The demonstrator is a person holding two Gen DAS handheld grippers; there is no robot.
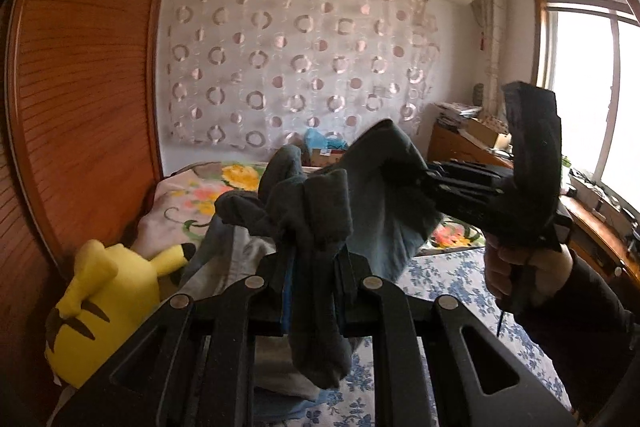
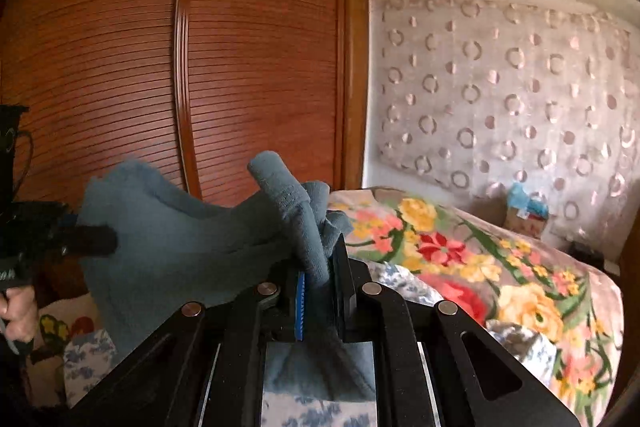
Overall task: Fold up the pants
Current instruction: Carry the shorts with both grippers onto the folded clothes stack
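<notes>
both grippers have the pants up off the bed: left gripper and right gripper jaws each clamped on bunched fabric.

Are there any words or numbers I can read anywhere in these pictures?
None can be read.
White marks on the left gripper's body at the picture's edge: too blurred.
Label on the blue packet beside the bed: too small.
The pants show no tag.
</notes>
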